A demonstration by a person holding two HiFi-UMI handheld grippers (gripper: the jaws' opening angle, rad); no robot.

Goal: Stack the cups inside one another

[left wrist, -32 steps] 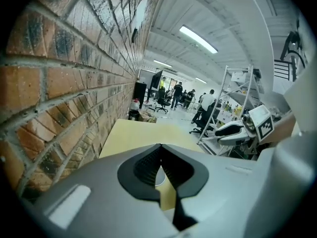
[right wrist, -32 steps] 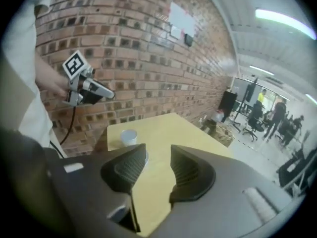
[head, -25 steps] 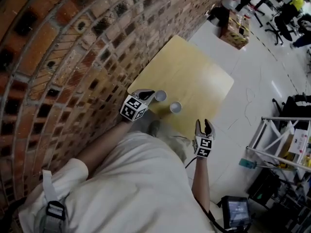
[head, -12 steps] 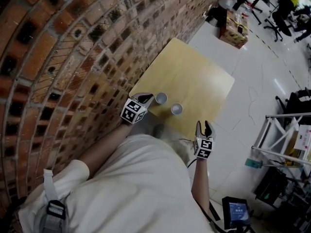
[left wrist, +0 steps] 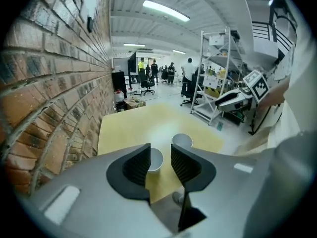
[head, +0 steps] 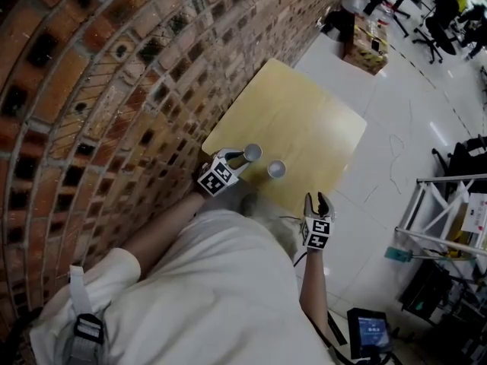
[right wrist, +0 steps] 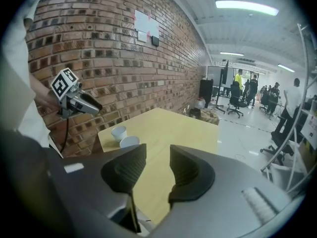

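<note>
Two small white cups stand upright on the table (head: 304,120), mouths up, at the corner nearest the person and close to the brick wall (head: 114,90). They are near each other but not touching. I call them the left cup (head: 252,153) and the right cup (head: 276,169). Neither sits inside the other, so I judge the stacking is not yet begun.

The left gripper (head: 237,157) points down at the left cup. Its jaws have just been opening and now stand apart. In the left gripper view the cup shows in the gap at their tips, but the pads do not press on it. The right gripper (head: 318,201) is held off the table edge, well apart from both cups. Its jaws are also spread, with nothing between them.

The cups look like thin paper or plastic, so I expect them to be very light and easy to tip or push away. The wall will probably bend under a hard squeeze. It seems best to hold one across the side, a little under the rim, and gently. Their shape looks slightly narrower at the bottom, which should let one slide into the other.

In count: two cups, two grippers, one table.
</note>
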